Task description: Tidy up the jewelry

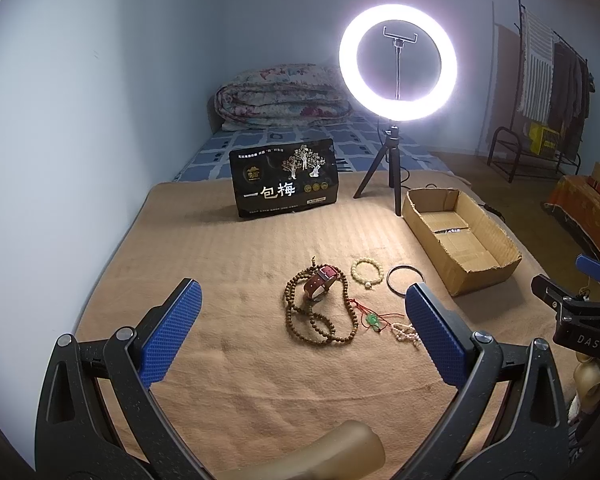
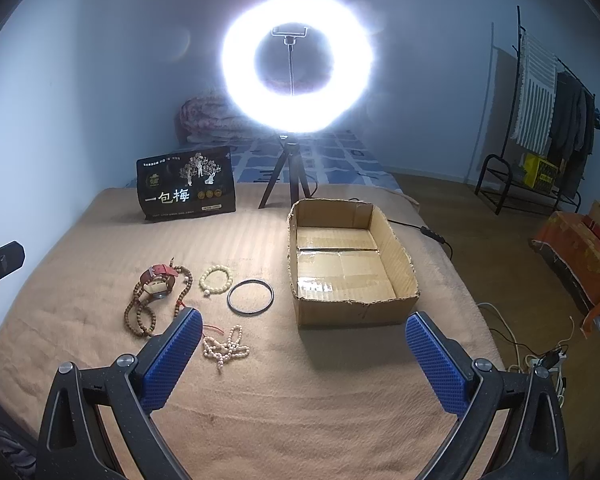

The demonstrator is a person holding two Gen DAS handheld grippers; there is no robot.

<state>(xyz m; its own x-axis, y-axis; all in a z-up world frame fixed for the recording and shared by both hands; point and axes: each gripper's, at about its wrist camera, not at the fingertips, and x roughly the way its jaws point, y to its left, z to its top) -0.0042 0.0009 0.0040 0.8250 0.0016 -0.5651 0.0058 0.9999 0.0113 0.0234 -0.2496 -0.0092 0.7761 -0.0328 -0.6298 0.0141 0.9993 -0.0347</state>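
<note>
Jewelry lies on a tan blanket (image 1: 228,256): a long brown bead necklace (image 1: 296,316) with a red-strap watch (image 1: 320,280) on it, a cream bead bracelet (image 1: 366,271), a black bangle (image 1: 405,280), a green pendant on red cord (image 1: 374,321) and a pale bead string (image 2: 225,347). An open, empty cardboard box (image 2: 396,248) stands to their right. My left gripper (image 1: 302,324) is open, above the blanket just short of the jewelry. My right gripper (image 2: 304,344) is open, in front of the box, its left finger (image 2: 172,356) beside the pale beads.
A lit ring light on a tripod (image 1: 396,60) and a black snack bag (image 1: 286,178) stand at the blanket's far edge. A folded quilt (image 1: 280,96) lies behind. A clothes rack (image 2: 552,112) and cables on the floor (image 2: 540,356) are at the right.
</note>
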